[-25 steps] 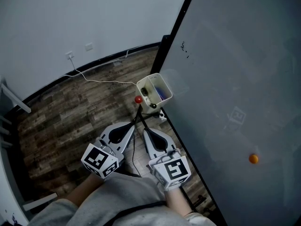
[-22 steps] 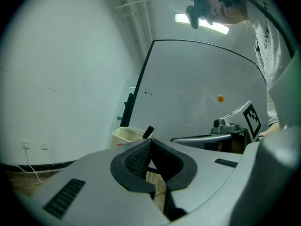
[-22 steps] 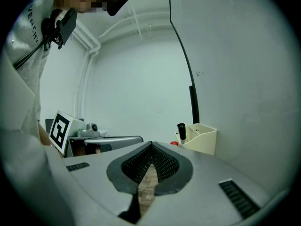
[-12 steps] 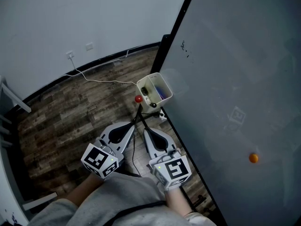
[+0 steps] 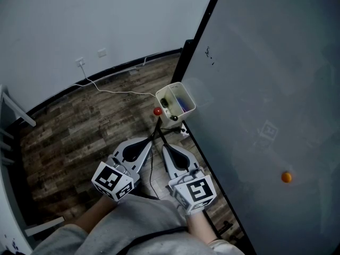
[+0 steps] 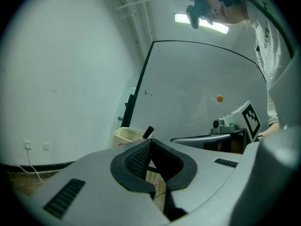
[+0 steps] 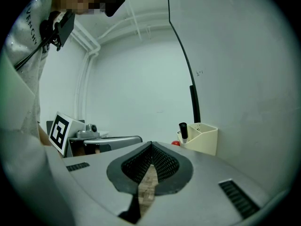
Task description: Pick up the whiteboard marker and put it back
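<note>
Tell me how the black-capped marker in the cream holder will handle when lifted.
The black-capped marker looks rigid and slim, so probably light. Its round shape may roll if laid flat. It stands in the open-topped cream plastic holder, so likely lifts out freely.

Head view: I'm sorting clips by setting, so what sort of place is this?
Probably a classroom or meeting room: a large whiteboard in a dark frame, a cream marker holder by its edge with a black marker in it, and a wood-pattern floor below a plain wall.
</note>
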The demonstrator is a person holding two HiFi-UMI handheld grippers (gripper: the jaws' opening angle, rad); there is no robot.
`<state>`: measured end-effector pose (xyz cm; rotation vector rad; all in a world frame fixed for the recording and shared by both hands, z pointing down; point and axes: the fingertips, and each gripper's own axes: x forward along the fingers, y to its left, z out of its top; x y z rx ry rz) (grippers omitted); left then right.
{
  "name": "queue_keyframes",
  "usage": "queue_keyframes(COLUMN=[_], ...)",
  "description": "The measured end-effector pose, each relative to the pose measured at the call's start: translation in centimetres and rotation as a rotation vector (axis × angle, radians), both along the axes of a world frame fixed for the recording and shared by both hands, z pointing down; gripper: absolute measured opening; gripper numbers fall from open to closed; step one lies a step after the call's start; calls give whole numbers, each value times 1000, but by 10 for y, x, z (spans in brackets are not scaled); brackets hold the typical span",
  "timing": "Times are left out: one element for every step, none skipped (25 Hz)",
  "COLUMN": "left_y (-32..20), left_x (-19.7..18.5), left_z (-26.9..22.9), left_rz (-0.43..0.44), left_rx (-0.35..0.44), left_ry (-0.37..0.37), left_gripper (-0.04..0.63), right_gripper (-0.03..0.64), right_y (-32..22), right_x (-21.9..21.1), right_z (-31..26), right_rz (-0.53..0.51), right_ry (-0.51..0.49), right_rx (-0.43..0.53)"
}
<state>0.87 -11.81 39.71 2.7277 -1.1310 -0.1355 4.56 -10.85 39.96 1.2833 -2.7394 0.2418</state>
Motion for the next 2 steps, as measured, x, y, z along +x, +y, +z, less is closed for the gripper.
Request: queue_keyframes(left_y=[1, 3], left_x=[0, -1], left_z=[0, -1], left_rz=[-1, -1], left_rx=[1, 1], left_ry=[0, 0], left_gripper=[15, 15], right_gripper=[19, 18], right_y=[1, 3], right_x=[-1, -2], right_z=[-1, -1], right_rz=[-5, -10], right_ry=[-12, -24], right_rx=[8, 17])
